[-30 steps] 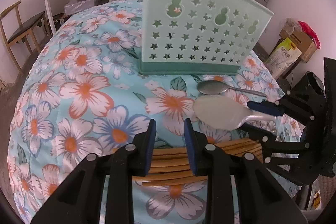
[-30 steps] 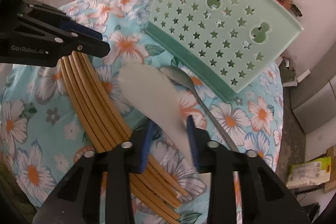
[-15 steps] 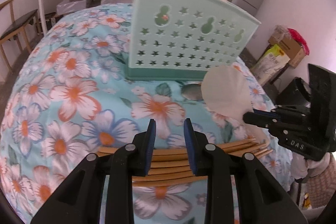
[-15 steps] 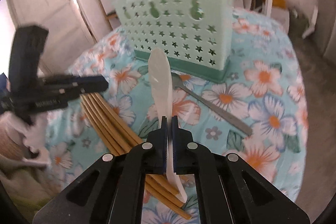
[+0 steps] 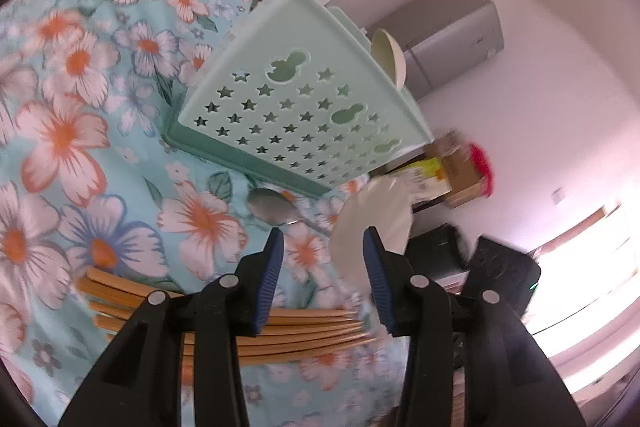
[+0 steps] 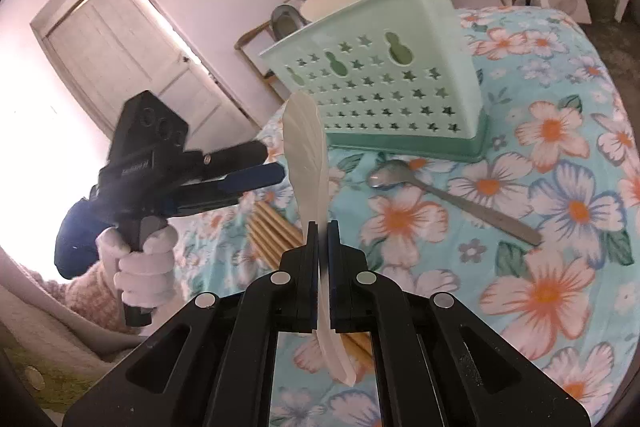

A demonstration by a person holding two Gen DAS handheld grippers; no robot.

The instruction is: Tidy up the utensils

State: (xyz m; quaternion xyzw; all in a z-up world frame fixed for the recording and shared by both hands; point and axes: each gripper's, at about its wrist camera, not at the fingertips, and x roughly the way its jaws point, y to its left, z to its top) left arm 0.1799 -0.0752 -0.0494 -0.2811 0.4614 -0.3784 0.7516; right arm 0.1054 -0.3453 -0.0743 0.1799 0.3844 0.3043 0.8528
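White spoon (image 6: pixel 305 163) pinched upright in right gripper (image 6: pixel 323 227), left gripper (image 5: pixel 322 259) jaws just widening, nothing between them.

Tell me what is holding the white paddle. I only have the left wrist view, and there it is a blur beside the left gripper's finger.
Observer: The right gripper is shut on the handle of the white paddle. The blade stands edge-on above its fingers.
Reviewer: Is the left gripper gripping it too?
Observer: No. The left gripper has its tips beside the blade. Its jaws have just been opening, and nothing is clamped between them.
Reviewer: I can only see the bowl of the metal spoon.
Observer: The whole metal spoon lies flat on the flowered cloth, with its handle pointing away from the green holder.
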